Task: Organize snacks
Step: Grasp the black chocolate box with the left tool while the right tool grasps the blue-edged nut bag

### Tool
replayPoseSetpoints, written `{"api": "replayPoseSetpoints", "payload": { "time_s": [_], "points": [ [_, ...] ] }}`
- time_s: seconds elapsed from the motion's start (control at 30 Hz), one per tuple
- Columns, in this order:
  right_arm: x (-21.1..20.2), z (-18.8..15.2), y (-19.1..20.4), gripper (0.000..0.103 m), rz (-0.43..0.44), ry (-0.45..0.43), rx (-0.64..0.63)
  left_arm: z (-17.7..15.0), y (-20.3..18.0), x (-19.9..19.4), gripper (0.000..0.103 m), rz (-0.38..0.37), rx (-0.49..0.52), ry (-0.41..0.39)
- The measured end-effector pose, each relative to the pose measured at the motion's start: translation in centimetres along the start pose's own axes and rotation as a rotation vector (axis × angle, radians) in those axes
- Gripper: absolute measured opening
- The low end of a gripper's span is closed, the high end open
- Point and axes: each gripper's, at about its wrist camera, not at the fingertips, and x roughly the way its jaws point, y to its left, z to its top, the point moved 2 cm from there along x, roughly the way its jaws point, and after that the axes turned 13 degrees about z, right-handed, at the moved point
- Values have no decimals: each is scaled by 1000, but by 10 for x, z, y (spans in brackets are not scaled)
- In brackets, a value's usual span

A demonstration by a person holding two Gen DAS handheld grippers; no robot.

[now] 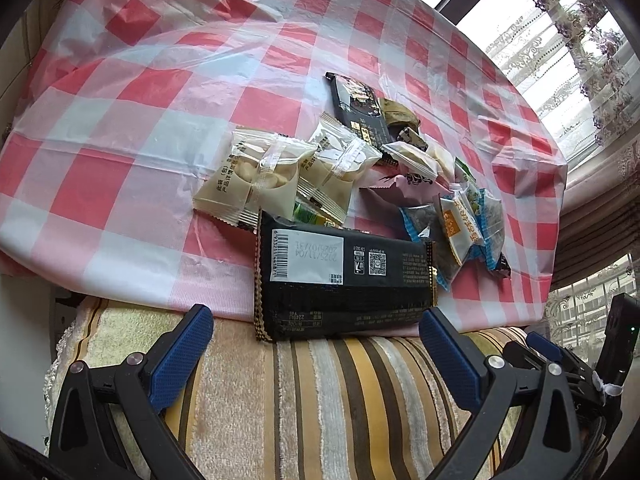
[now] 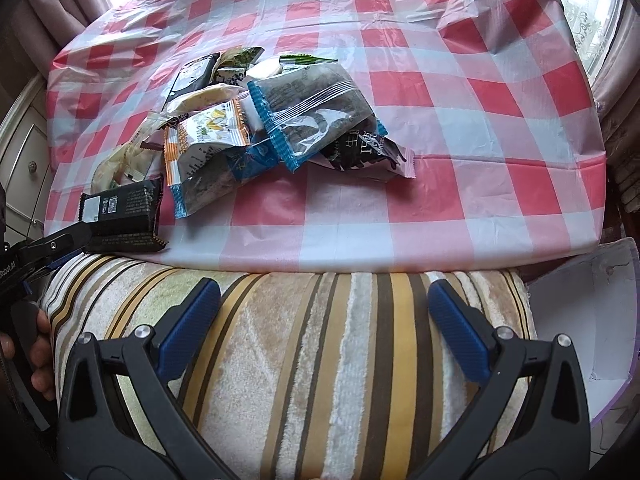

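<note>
1. Both my jaws stand wide apart and hold nothing. My left gripper (image 1: 316, 344) and my right gripper (image 2: 324, 312) each hang over a striped towel (image 2: 312, 344), with blue pads (image 1: 188, 356) on the fingers.

2. Just past my left jaws lies a big black snack pack (image 1: 340, 276). It sits at the near edge of the table (image 2: 460, 208), with its front end poking out over the towel. A white label with a bar code faces up.

3. My right jaws have only towel between them. My left gripper shows at the left side of the right view, close to that black pack, and a hand (image 2: 40, 356) holds its grip.

4. Behind the black pack is the pile of snacks (image 2: 256, 120), all on the red and white checked cloth (image 1: 120, 128). Two see-through packs of pale nuts (image 1: 256, 176) lie side by side. A blue-edged pack (image 2: 316, 108) with dark bits rests on top of the heap. An orange and white pack (image 2: 204, 136) is just beside it. A pink wrapper (image 2: 368, 156) sticks out from under the blue one. Another black pack (image 1: 360, 108) lies at the far end.

5. To the right of the towel is a white box (image 2: 580, 320). Lace curtains (image 1: 560, 40) hang by the window past the table.
</note>
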Motion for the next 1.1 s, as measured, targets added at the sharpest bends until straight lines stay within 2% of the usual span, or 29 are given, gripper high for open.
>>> {"api": "replayPoseSetpoints", "payload": {
  "time_s": [0.2,0.33,0.4,0.47,0.53,0.6,0.73,0.87,0.93,1.0,1.1],
  "points": [
    [2,29,-22,103,38,-75,58,10,3,14,99,-27,-13,35],
    [14,51,-19,103,16,-77,-11,14,1,16,99,-29,-4,35],
    [22,63,-14,103,24,-71,-66,14,0,15,92,-15,2,25],
    [27,74,-13,103,23,-87,-97,15,-1,15,75,-8,13,20],
    [33,85,-13,103,37,-96,-106,15,-5,18,63,-43,31,29],
    [42,92,-13,103,38,-89,-114,15,-7,18,62,-43,35,28],
    [56,100,-14,103,54,-61,-107,14,-5,18,49,-81,23,29],
    [53,107,-21,103,93,-97,-57,12,-7,12,38,-116,30,13],
    [59,109,-24,102,114,-84,-43,10,-10,7,36,-126,46,4],
    [64,110,-27,91,155,-67,-28,8,-14,2,33,-133,64,-5],
    [59,109,-25,81,156,-93,-31,6,-18,-5,29,-143,80,-22]
  ]
}}
